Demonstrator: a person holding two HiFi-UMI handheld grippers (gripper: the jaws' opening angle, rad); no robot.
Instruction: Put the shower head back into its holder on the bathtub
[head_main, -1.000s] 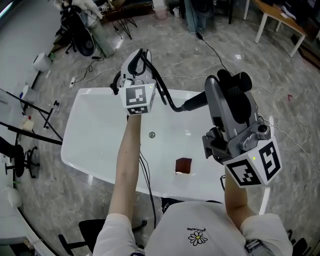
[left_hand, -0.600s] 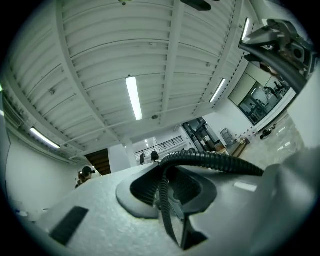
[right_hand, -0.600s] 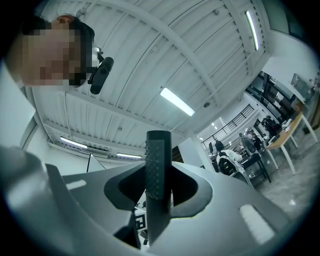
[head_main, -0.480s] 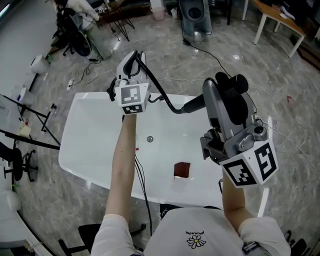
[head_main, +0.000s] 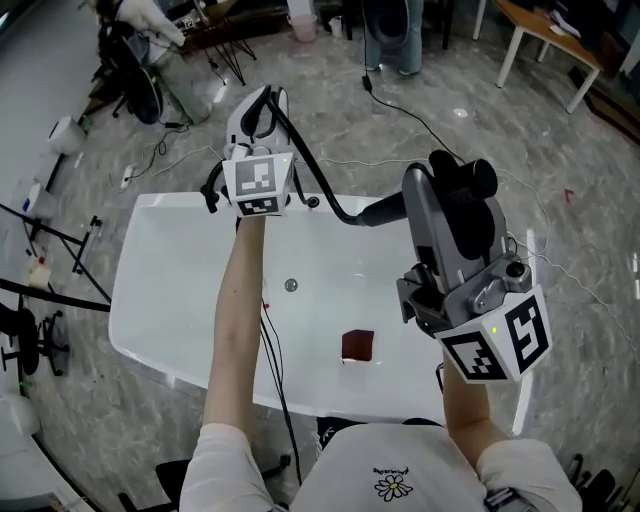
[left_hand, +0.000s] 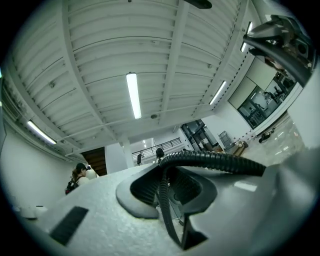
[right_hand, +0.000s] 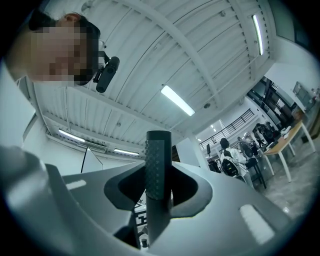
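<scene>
Looks down on a grey stone floor (head_main: 470, 90) with thin cables (head_main: 440, 118) lying across it. Sees a long white bathtub (head_main: 170, 300) standing on that floor, right in front of the person. Sees two bare arms (head_main: 232, 330) reaching out over the bathtub, each hand holding a gripper. Finds the right gripper (head_main: 450, 180), big and grey, up over the right end of the bathtub, marker cube (head_main: 497, 345) close to the hand. Finds this same gripper (right_hand: 159, 192), in the right gripper view, closed tight on the black shower head (right_hand: 158, 160), the bumpy round handle sticking up past the jaws. Places the shower head (head_main: 385, 209) up in the air above the bathtub, held only by that gripper. Finds the left gripper (head_main: 262, 108), white, over the far edge of the bathtub, marker cube facing up. Finds this gripper (left_hand: 167, 190), in the left gripper view, pinched narrow on the ribbed black hose (left_hand: 215, 160), the hose dipping down between the jaws. Follows the hose (head_main: 312, 172) in a curve from the left gripper across to the shower head. Spots a small dark red square (head_main: 358, 346) lying on the bathtub bottom, on the near side. Spots a tiny round drain (head_main: 291, 285) a bit farther in, apart from the square.
</scene>
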